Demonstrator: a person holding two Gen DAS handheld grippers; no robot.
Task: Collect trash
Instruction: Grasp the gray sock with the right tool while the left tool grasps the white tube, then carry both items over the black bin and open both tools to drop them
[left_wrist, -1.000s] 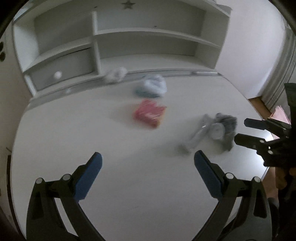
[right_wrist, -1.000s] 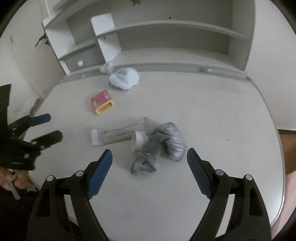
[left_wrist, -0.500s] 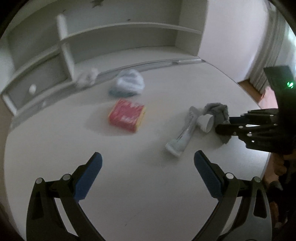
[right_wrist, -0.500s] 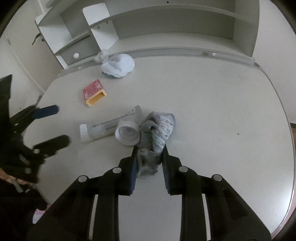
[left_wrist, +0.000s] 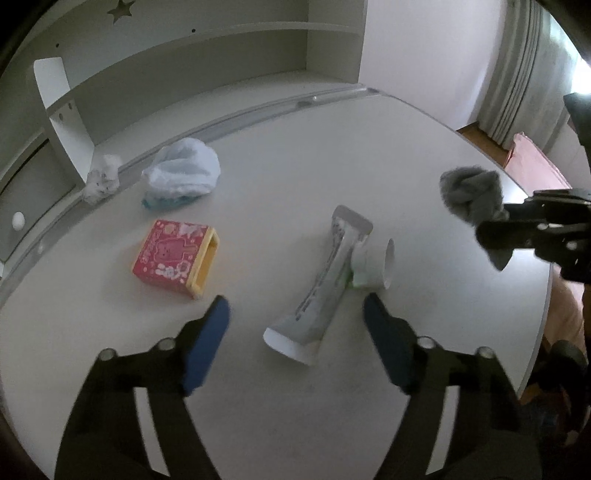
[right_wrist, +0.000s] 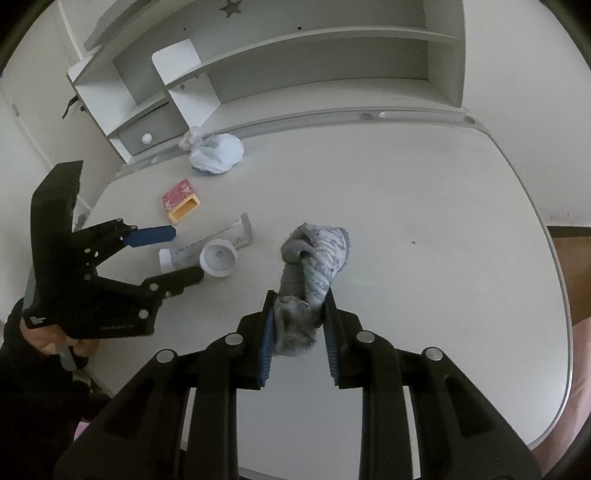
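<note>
While the left claw (left_wrist: 295, 321) gapes, the right claw (right_wrist: 299, 325) clamps the grey sock (right_wrist: 314, 258).

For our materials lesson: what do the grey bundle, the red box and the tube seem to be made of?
Grey bundle: knitted fabric, matte; ribbed and crumpled. Red box: probably printed card; sharp folded edges. Tube: likely plastic, slight sheen; flattened crimped end.

Grey sock (right_wrist: 314, 258): lifted off the table (right_wrist: 424, 206) by the closed right gripper (right_wrist: 298, 328); drawn away from the tube (left_wrist: 325, 288)
Left gripper (left_wrist: 295, 321): brought over the tube; jaws narrowed, astride it
</note>
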